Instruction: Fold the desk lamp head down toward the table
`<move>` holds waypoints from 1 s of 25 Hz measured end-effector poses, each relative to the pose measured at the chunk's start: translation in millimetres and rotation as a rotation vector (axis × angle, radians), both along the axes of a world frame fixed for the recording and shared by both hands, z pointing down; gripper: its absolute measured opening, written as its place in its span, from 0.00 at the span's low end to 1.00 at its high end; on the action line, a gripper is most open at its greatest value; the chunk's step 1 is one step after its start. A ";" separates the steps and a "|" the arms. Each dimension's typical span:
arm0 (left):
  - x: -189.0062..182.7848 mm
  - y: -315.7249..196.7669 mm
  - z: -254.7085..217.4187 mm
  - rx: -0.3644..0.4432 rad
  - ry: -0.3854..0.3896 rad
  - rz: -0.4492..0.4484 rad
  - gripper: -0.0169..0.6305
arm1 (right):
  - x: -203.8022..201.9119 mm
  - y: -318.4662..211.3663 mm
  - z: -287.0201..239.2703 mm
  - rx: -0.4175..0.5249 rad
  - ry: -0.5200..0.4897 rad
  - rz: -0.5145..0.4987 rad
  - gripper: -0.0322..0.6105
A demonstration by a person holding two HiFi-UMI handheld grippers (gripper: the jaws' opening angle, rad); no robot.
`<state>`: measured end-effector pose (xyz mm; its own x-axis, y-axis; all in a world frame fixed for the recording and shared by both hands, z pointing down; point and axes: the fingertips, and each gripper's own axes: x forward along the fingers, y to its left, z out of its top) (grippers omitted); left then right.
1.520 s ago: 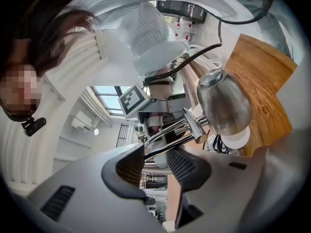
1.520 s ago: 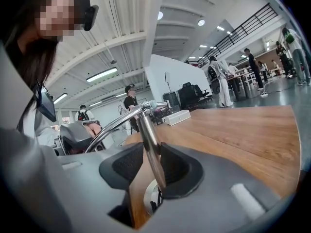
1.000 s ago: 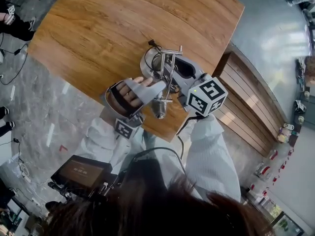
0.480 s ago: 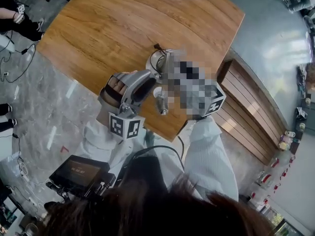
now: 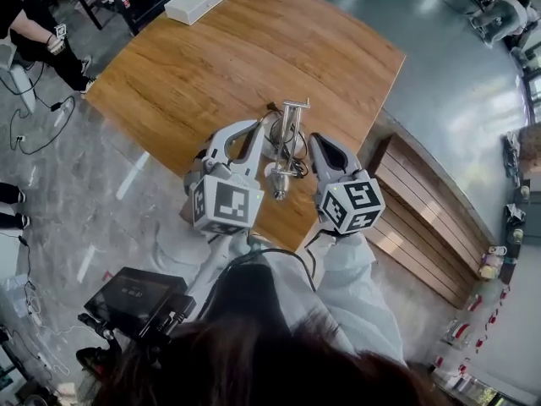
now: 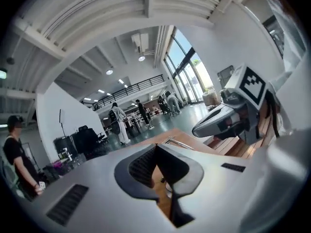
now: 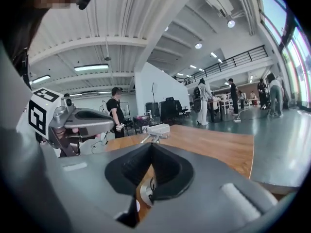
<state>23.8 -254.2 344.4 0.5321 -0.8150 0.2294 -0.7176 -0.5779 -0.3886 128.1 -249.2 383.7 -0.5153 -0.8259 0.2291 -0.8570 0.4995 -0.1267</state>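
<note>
A metal desk lamp point(image 5: 289, 134) stands near the front edge of the wooden table point(image 5: 211, 66). Its head point(image 5: 279, 189) hangs low on the side nearest me, and its top bar point(image 5: 293, 105) points away. My left gripper point(image 5: 254, 127) hovers just left of the lamp, shut and empty, marker cube towards me. My right gripper point(image 5: 317, 139) hovers just right of it, also shut and empty. Neither touches the lamp. In the left gripper view the jaws point(image 6: 155, 147) meet tip to tip. The right gripper view shows shut jaws point(image 7: 151, 145) too, with the lamp's base point(image 7: 145, 194) below them.
A white box point(image 5: 196, 0) lies at the table's far edge. A slatted wooden bench point(image 5: 423, 193) runs along the right. People point(image 5: 34, 24) stand at the upper left. A screen device point(image 5: 135, 299) sits by my left side.
Both grippers have come away from the lamp, risen and shut. The left one has rolled so that its marker cube faces me. The lamp stays put.
</note>
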 end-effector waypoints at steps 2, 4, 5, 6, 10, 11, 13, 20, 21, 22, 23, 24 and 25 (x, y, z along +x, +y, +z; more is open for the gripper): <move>1.0 -0.8 0.1 -0.059 0.073 -0.027 0.03 | -4.4 6.4 -13.4 0.049 0.012 0.028 0.05; 2.2 -0.2 0.9 -0.113 0.145 -0.041 0.03 | -9.5 12.7 -26.0 0.089 0.015 0.050 0.05; 2.7 0.5 1.4 -0.134 0.172 -0.047 0.03 | -12.4 15.8 -31.4 0.104 0.016 0.054 0.05; 3.2 1.2 1.1 -0.143 0.187 -0.051 0.03 | -15.5 18.7 -36.1 0.116 0.018 0.056 0.05; 4.0 3.1 -4.1 -0.133 0.183 -0.057 0.03 | -26.2 24.5 -44.4 0.131 0.017 0.043 0.05; 4.6 3.0 -5.7 -0.126 0.177 -0.054 0.03 | -28.1 24.9 -43.8 0.125 0.014 0.038 0.05; 6.4 2.6 -7.1 -0.111 0.153 -0.046 0.03 | -30.4 26.1 -41.8 0.113 0.007 0.030 0.05; 9.3 2.7 -7.3 -0.113 0.138 -0.043 0.03 | -26.1 28.4 -44.7 0.115 0.004 0.041 0.05; 9.6 2.8 -7.1 -0.111 0.135 -0.042 0.03 | -24.9 28.5 -44.7 0.116 0.004 0.044 0.05; 9.7 2.8 -7.1 -0.110 0.133 -0.042 0.03 | -23.9 28.6 -44.8 0.116 0.005 0.047 0.05; 10.0 2.9 -7.3 -0.108 0.133 -0.040 0.03 | -23.0 28.8 -44.9 0.117 0.005 0.050 0.05; 10.6 3.0 -7.6 -0.107 0.134 -0.038 0.03 | -22.1 29.0 -44.8 0.117 0.006 0.051 0.05; 11.2 3.1 -7.7 -0.106 0.135 -0.036 0.03 | -21.3 29.3 -44.7 0.116 0.006 0.052 0.05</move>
<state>35.0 -251.0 336.7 0.5349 -0.8089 0.2438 -0.7800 -0.5837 -0.2254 106.8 -220.0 339.0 -0.4697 -0.8727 0.1335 -0.8828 0.4652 -0.0654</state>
